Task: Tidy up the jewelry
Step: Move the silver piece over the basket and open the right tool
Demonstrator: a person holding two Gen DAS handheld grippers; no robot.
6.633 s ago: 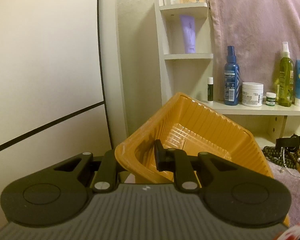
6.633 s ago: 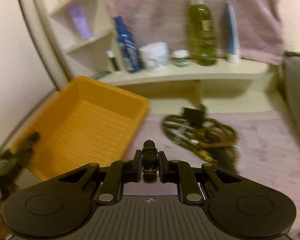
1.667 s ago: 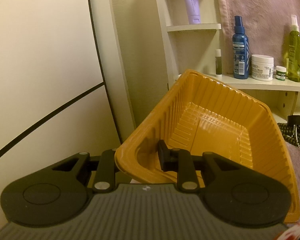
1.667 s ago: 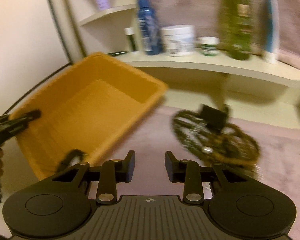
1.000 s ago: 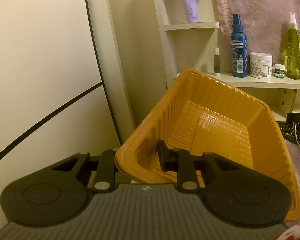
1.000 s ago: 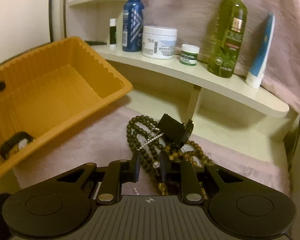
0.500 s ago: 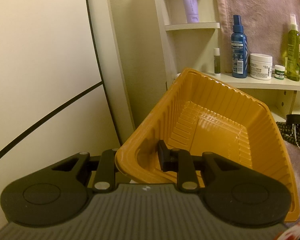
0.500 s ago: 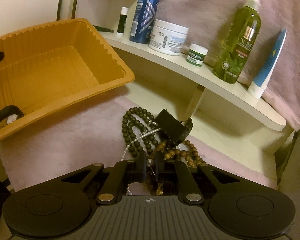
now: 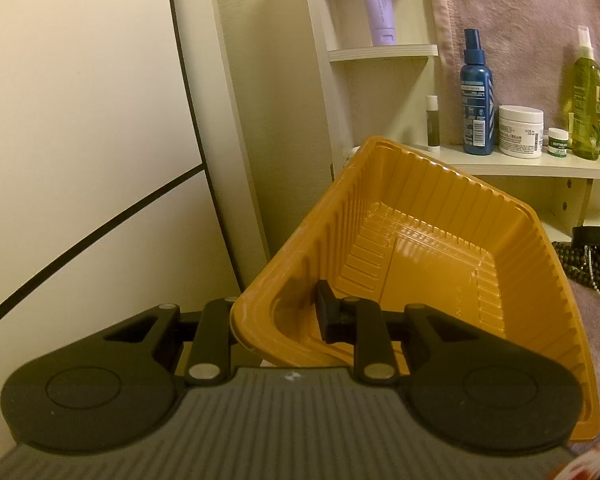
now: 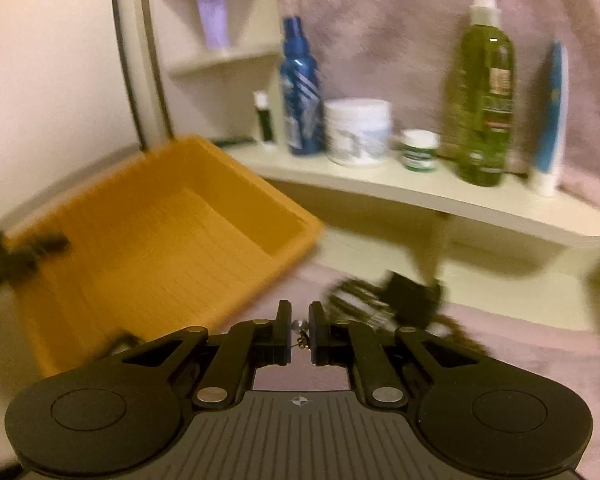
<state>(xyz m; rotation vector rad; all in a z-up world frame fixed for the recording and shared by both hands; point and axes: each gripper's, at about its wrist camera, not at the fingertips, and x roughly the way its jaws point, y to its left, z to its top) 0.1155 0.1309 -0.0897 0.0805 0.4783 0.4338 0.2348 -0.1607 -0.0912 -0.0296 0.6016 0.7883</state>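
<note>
The left gripper (image 9: 278,320) is clamped on the near corner rim of the orange tray (image 9: 432,248), tipping it up so the far edge sits just under the shelf (image 9: 540,162). The right gripper (image 10: 300,334) has just been closing and now pinches a small metal piece of jewelry (image 10: 300,336) between its pads. The bead pile (image 10: 376,300) lies on the pink cloth (image 10: 520,344), right of the tray, with bare cloth between them. It's blurry, so details of the pile are hard to tell.
</note>
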